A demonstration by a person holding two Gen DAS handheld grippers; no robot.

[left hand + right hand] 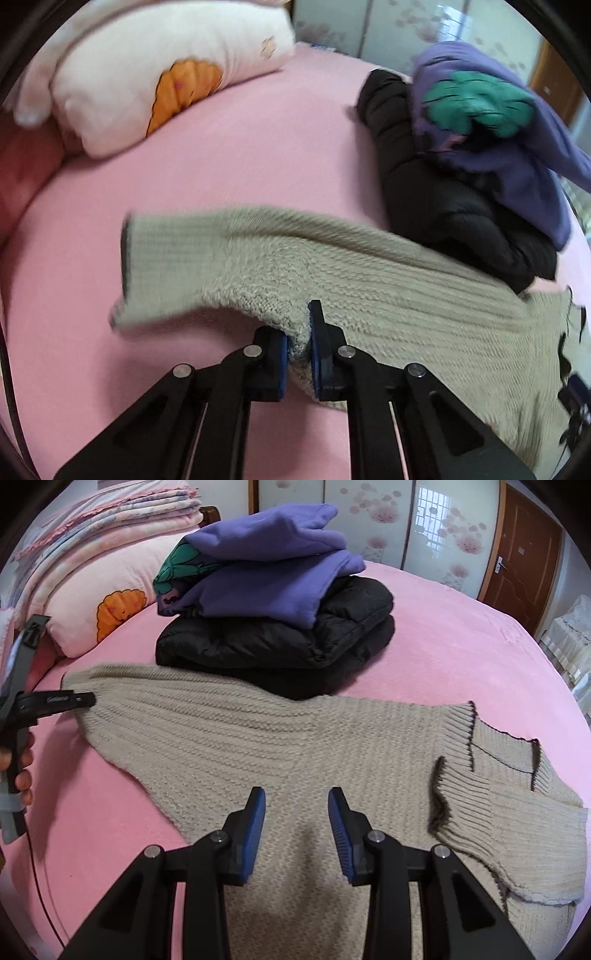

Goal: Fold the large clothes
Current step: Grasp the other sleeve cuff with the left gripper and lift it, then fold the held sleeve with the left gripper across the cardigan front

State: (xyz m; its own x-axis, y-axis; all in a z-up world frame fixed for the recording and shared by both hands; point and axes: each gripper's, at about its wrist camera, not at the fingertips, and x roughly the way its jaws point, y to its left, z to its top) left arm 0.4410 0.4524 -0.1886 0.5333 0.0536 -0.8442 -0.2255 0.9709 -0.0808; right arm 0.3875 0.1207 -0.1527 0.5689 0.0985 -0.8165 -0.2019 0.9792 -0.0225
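Between the blue pads of the left gripper (299, 350) a fold of the beige knit sweater (295, 731) is pinched at the underside of one sleeve, the jaws clenched onto the fabric with the wool bulging out above them. The right gripper (297, 834) hangs over the sweater's body with its jaws partly parted and nothing between the pads; whether the tips touch the knit cannot be told. From the left fingers the sleeve runs away up and to the left in the left wrist view, ending in a ribbed cuff (129, 254) with a dark edge, while the body spreads off to the right. In the right wrist view the sweater's long axis runs crosswise, from the left-hand sleeve (where the left gripper arrives from the picture's edge) to the other sleeve (509, 834), which lies bent back beside the dark-trimmed collar (461, 731). The left hand is therefore nearer the free sleeve, the right hand nearer the torso; the next move is judged to be carrying the pinched sleeve inward across the body. Beyond the sweater, touching its far edge, sits a folded black padded jacket (280, 642) with a purple sweatshirt (266, 579) stacked on top, all on the pink bed sheet (461, 635). Small white lettering shows on the left gripper's finger in the right wrist view but is too small to read; no other labels are legible.
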